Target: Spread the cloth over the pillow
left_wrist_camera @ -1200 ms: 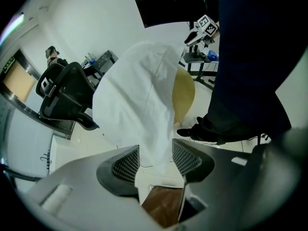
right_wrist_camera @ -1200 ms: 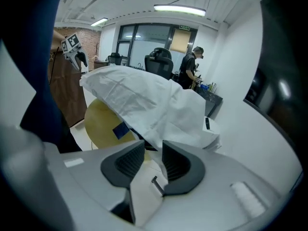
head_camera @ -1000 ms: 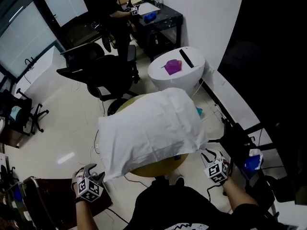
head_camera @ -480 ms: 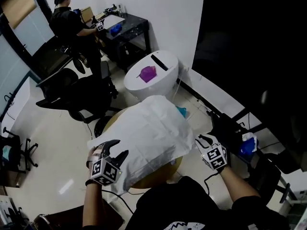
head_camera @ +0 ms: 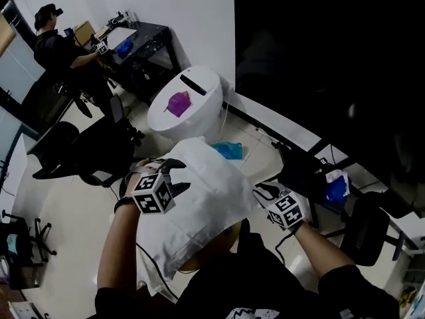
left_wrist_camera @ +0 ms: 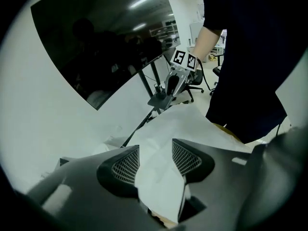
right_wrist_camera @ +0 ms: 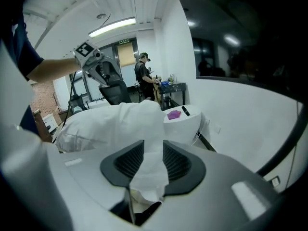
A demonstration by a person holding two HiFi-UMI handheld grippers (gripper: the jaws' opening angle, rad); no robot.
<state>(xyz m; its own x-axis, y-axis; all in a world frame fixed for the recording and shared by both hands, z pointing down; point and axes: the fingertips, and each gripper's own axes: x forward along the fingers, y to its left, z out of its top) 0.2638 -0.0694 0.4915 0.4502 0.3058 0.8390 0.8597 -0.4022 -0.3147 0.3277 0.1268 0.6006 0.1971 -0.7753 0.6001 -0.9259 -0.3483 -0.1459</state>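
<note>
A white cloth (head_camera: 199, 211) lies draped over the pillow, which it hides entirely. My left gripper (head_camera: 178, 175) is at the cloth's far left edge, open. In the left gripper view, that gripper (left_wrist_camera: 155, 158) straddles the cloth (left_wrist_camera: 183, 124), which passes between the two pads. My right gripper (head_camera: 264, 191) is at the cloth's right edge. In the right gripper view, that gripper (right_wrist_camera: 154, 158) has a bunched fold of the cloth (right_wrist_camera: 115, 124) between its pads, touching both. Its jaws have just been opening slightly. Each gripper view shows the other gripper across the cloth.
Beyond the pillow stands a white round stool (head_camera: 199, 115) with a purple object (head_camera: 178, 103) and a black bar on it. A blue rag (head_camera: 229, 150) lies on the floor. A black office chair (head_camera: 86, 155) stands at left, with a person (head_camera: 56, 45) at a black desk beyond. At right is a black stand (head_camera: 305, 175).
My left gripper has swung from the cloth's near left corner up over the cloth to its far left edge, rolling as it went. The right gripper stayed by the right edge and rolled.
</note>
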